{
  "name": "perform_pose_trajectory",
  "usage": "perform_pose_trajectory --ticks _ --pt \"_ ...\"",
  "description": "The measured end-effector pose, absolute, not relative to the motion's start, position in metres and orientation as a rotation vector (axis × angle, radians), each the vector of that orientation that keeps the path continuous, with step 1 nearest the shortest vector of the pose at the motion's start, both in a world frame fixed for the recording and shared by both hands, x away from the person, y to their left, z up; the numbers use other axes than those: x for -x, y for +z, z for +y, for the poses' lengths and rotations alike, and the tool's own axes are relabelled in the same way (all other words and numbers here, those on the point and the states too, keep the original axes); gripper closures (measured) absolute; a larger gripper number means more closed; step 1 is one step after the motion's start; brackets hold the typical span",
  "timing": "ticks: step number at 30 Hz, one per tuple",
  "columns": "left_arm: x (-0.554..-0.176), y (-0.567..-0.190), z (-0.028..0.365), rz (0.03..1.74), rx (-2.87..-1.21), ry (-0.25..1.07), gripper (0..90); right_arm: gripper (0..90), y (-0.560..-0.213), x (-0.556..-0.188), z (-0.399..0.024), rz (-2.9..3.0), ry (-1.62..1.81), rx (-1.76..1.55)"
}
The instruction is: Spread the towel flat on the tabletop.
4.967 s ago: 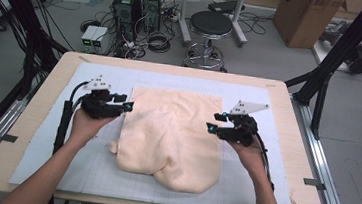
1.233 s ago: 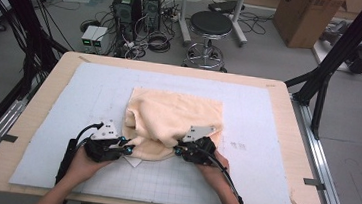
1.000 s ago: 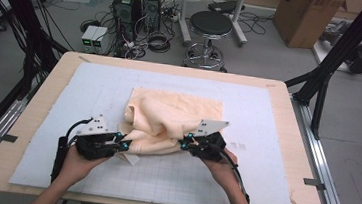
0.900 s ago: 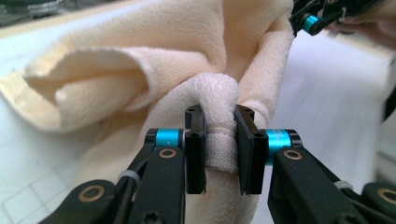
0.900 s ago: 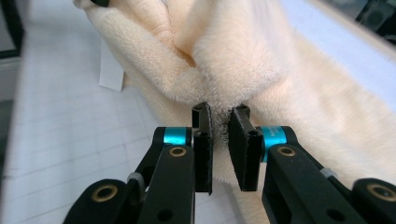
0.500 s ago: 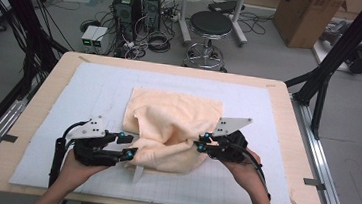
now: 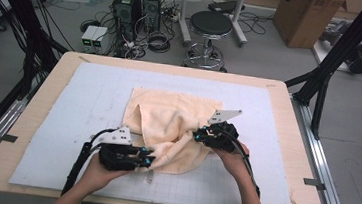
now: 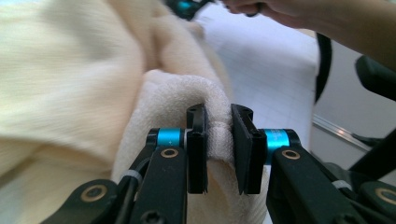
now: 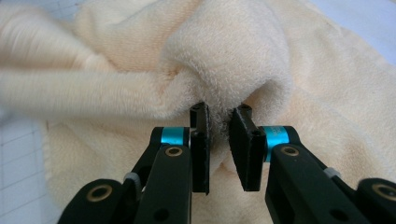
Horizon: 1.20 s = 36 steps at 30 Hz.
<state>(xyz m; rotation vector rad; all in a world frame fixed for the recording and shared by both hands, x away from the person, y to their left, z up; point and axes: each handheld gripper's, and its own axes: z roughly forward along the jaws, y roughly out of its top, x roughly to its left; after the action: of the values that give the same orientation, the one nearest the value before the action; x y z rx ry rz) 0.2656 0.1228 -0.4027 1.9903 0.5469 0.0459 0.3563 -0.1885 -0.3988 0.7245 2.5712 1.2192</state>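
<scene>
With the left tongs [image 7: 149, 160], pinching a thick fold at the near edge of the soft cream terry-cloth towel [image 7: 167, 118], the jaws having just been closing with that fold between them and now squeezing it flat. With the right tongs [image 7: 197, 133], nipping a puckered bunch of the same towel on its right side, jaws drawn close together with pile caught between the pads, though how firmly is hard to judge from the right gripper view. Keeping the towel rumpled and partly doubled over near the middle of the pale blue-grey gridded mat [image 7: 94, 98], itself lying on the light wooden table [image 7: 290, 142], with the far half lying flatter and the near half gathered toward the hands. Judging by this, working through the fold: gripping two points of the near edge so as to carry them over. Next, probably calling for lifting both held points together, keeping them level and well apart so the cloth stays taut, then laying the edge down squarely on the far part without letting either pinch slip.
</scene>
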Motion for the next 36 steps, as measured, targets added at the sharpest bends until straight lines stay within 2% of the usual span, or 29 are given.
perform_pose_trajectory --ticks 2,7,11,14,17,20,23,26,30,33,36 --pt "-0.267 -0.406 0.116 0.543 -2.014 0.061 72.3 75.0 -0.402 -0.359 -0.189 2.588 1.211 -0.749" --pt "-0.272 -0.397 0.131 0.59 -1.937 0.076 52.7 63.7 -0.393 -0.346 -0.2 2.543 1.281 -0.747" --pt "-0.275 -0.386 0.152 0.626 -1.881 0.102 48.6 59.0 -0.382 -0.323 -0.212 2.493 1.345 -0.713" --pt "-0.279 -0.381 0.167 0.661 -1.835 0.115 49.5 58.6 -0.377 -0.304 -0.214 2.489 1.386 -0.67" --pt "-0.283 -0.382 0.169 0.674 -1.819 0.129 54.7 58.6 -0.384 -0.288 -0.204 2.529 1.413 -0.601" --pt "-0.29 -0.389 0.157 0.696 -1.897 0.167 58.1 58.1 -0.397 -0.28 -0.185 2.613 1.364 -0.547" --pt "-0.299 -0.401 0.143 0.725 -1.993 0.222 57.2 58.0 -0.414 -0.28 -0.165 2.695 1.272 -0.518" --pt "-0.309 -0.41 0.137 0.76 -2.034 0.22 57.7 58.1 -0.428 -0.284 -0.153 2.746 1.208 -0.499" --pt "-0.318 -0.419 0.132 0.814 -2.054 0.224 61.9 59.4 -0.438 -0.289 -0.144 2.768 1.133 -0.481" --pt "-0.321 -0.427 0.125 0.847 -2.093 0.251 64.6 63.7 -0.439 -0.292 -0.143 2.776 1.144 -0.494" --pt "-0.322 -0.429 0.12 0.844 -2.093 0.263 72.3 68.1 -0.439 -0.293 -0.144 2.77 1.15 -0.502"
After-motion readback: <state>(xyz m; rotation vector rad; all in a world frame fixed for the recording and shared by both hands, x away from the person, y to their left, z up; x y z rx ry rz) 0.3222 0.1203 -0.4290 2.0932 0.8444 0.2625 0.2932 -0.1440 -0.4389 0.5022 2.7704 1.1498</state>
